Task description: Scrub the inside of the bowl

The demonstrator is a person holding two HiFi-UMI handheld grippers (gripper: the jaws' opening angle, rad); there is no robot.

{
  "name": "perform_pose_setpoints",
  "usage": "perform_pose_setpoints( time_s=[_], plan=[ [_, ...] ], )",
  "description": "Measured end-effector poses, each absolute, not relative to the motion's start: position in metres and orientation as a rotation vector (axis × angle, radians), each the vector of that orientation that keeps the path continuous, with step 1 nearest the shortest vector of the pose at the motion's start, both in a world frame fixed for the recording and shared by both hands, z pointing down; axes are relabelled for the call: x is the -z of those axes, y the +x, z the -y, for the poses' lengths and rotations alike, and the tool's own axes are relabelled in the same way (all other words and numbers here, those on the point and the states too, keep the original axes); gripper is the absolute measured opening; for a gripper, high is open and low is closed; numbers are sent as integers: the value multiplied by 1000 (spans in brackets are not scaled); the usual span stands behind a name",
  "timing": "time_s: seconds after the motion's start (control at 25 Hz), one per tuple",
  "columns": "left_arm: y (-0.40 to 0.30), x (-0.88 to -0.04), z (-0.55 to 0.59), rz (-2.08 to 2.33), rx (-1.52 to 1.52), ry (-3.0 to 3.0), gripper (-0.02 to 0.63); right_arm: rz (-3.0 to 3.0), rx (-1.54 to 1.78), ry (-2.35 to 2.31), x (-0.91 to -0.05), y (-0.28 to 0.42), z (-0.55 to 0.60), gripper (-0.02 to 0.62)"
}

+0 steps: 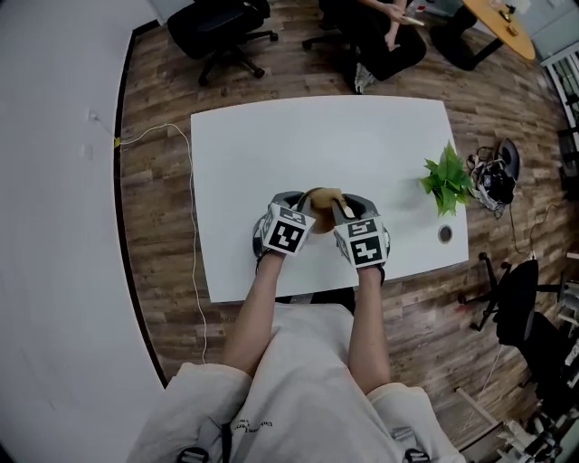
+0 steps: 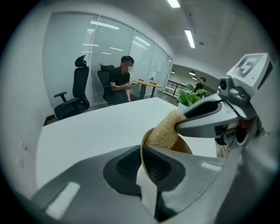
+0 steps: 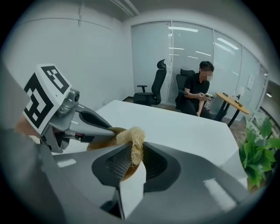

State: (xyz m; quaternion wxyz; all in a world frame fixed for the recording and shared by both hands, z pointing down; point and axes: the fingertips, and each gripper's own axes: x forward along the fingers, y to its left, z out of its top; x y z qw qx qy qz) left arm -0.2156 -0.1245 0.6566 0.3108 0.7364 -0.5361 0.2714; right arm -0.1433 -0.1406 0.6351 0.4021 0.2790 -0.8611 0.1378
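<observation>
A brown bowl is held just above the front middle of the white table. My left gripper is shut on its rim; in the left gripper view the thin rim runs between the jaws of that gripper. My right gripper is shut on a tan loofah scrubber, which is pressed into the bowl. The scrubber fills the bowl's near side. In the right gripper view the bowl sits behind the jaws of that gripper.
A small potted plant and a little round object stand at the table's right end. A person sits past the far edge, with office chairs nearby. A cable lies on the floor at the left.
</observation>
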Motion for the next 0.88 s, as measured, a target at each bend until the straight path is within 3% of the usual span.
perform_pose_setpoints(
  time_s=[0.28, 0.48, 0.88],
  plan=[
    [-274, -634, 124, 1636, -592, 1815, 17, 2148, -178, 628, -619, -173, 131, 92],
    [-272, -632, 125, 1623, -557, 1821, 20, 2031, -32, 521, -623, -172, 119, 92],
    [-281, -617, 131, 1662, -442, 1836, 20, 2035, -79, 381, -618, -187, 89, 91]
  ],
)
